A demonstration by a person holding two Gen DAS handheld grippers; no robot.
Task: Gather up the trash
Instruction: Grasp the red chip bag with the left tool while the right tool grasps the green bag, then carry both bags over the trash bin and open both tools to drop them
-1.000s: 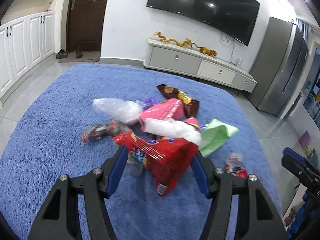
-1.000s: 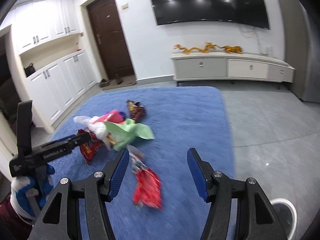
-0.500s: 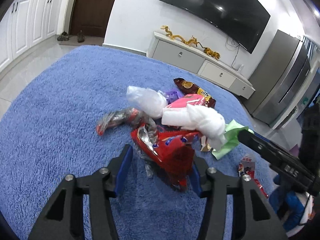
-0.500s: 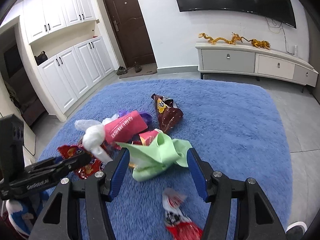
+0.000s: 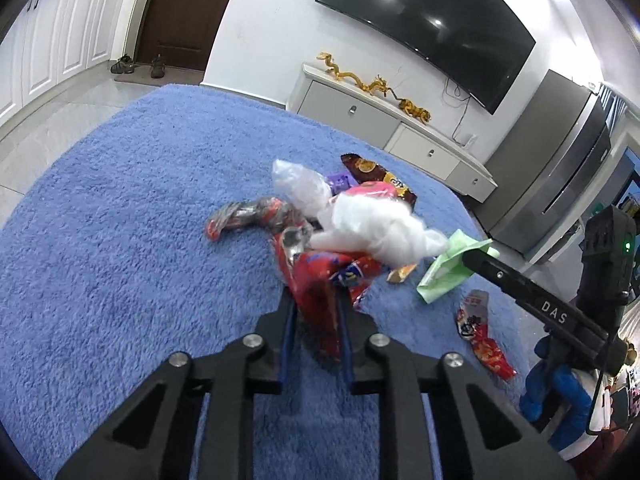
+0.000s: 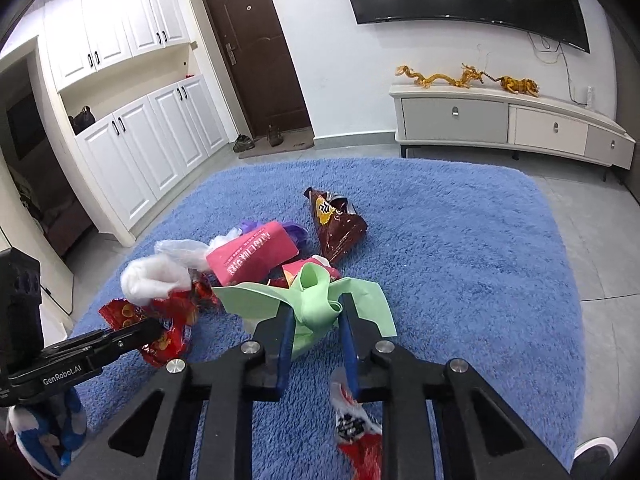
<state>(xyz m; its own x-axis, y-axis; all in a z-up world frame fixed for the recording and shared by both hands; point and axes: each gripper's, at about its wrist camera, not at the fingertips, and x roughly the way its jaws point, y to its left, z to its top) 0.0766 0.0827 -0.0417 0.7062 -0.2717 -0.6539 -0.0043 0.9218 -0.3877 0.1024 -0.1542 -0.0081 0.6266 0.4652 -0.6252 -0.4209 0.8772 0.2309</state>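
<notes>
A heap of trash lies on a blue rug point(image 5: 120, 240). My left gripper point(image 5: 316, 300) is shut on a red snack bag point(image 5: 320, 280); it also shows in the right wrist view point(image 6: 160, 320). My right gripper point(image 6: 316, 312) is shut on a crumpled green paper bag point(image 6: 312, 300), which shows in the left wrist view point(image 5: 448, 272). The heap also holds a white plastic bag point(image 5: 376, 228), a clear bag point(image 5: 300, 188), a pink packet point(image 6: 252, 256) and a brown chip bag point(image 6: 336, 224). A small red wrapper point(image 6: 356, 432) lies under my right gripper.
A white TV cabinet point(image 6: 508, 120) with gold dragon figures stands at the far wall under a wall TV point(image 5: 432, 24). White cupboards point(image 6: 152, 136) and a brown door point(image 6: 256, 52) are at the left. A grey fridge point(image 5: 560, 168) stands at the right.
Both grippers have closed: the left on the red snack bag, the right on the green paper bag. The right gripper moved forward over the small red wrapper to the heap.
</notes>
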